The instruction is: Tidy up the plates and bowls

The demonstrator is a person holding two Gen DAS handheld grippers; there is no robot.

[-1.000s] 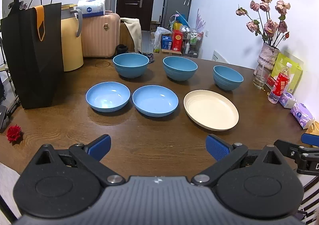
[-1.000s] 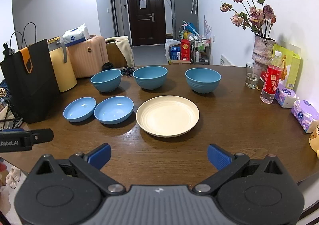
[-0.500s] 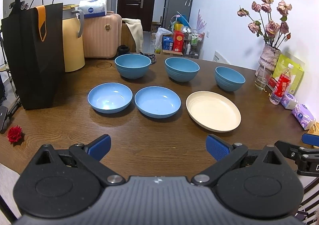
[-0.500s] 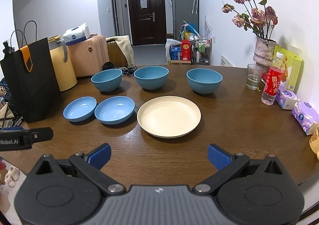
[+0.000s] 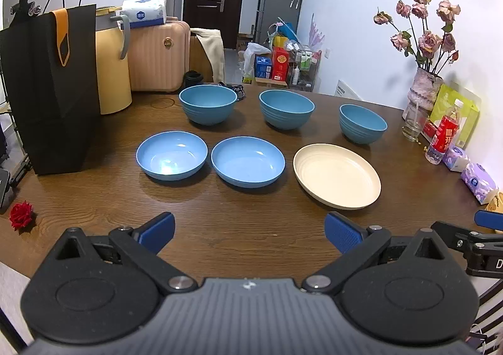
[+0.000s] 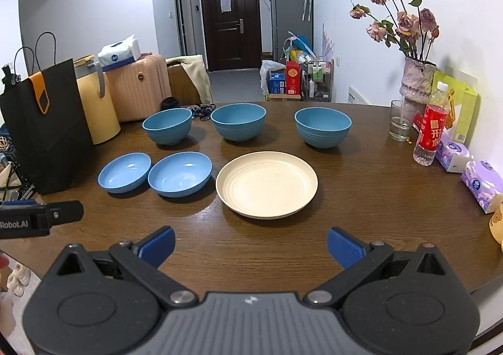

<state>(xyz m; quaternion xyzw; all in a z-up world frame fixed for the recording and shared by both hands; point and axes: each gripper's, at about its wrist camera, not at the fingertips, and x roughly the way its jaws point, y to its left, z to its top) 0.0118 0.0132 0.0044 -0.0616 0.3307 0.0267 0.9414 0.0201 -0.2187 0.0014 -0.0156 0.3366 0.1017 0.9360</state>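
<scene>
Both grippers wide open, holding nothing, over the near table edge; dishes sit untouched in two rows.

Left gripper (image 5: 248, 231) and right gripper (image 6: 250, 245): blue pads spread far apart, nothing between them. Wooden table (image 6: 361, 185) carries a back row of three deep blue bowls: left (image 6: 167, 126), middle (image 6: 238, 122), right (image 6: 322, 127), well apart. Front row: two shallow blue plates (image 6: 124, 172) (image 6: 179, 173) just beside each other, touch unclear, then cream plate (image 6: 266, 184) just right of them. Black paper bag (image 6: 41, 122) stands upright at the table's left; vase of dried roses (image 6: 418, 78), glass (image 6: 400, 121) and red-label bottle (image 6: 432, 127) stand at the far right.
</scene>
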